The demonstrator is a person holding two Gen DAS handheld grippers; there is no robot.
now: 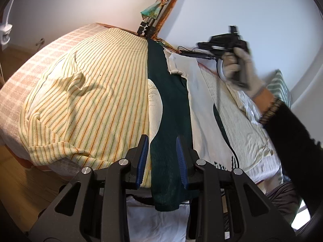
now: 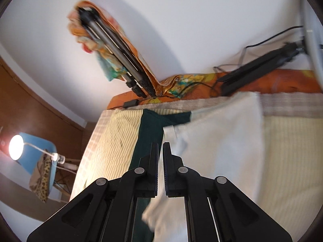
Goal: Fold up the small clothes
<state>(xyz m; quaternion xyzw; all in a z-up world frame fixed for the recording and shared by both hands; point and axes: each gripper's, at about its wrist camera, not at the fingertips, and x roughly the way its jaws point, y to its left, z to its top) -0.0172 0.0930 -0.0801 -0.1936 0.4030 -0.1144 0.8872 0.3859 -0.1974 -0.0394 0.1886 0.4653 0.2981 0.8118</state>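
Note:
A dark green garment point(image 1: 169, 104) lies lengthwise on the bed, between a yellow striped shirt point(image 1: 90, 92) and a white garment point(image 1: 203, 109). My left gripper point(image 1: 162, 157) is open, its blue pads either side of the green garment's near end, which hangs over the bed edge. In the left wrist view my right gripper point(image 1: 224, 46) is raised above the bed's far side, held by a gloved hand. In the right wrist view my right gripper point(image 2: 160, 161) is nearly shut with a narrow gap, empty, above the seam between the green garment point(image 2: 149, 133) and the white garment point(image 2: 218, 133).
A folded tripod point(image 2: 115, 52) wrapped in colourful cloth leans on the wall at the bed's head. A black stand point(image 2: 260, 68) with cables lies at the back right. A lit lamp point(image 2: 16, 147) and a blue chair point(image 2: 40, 157) stand left of the bed. A checked blanket point(image 1: 24, 64) covers the bed.

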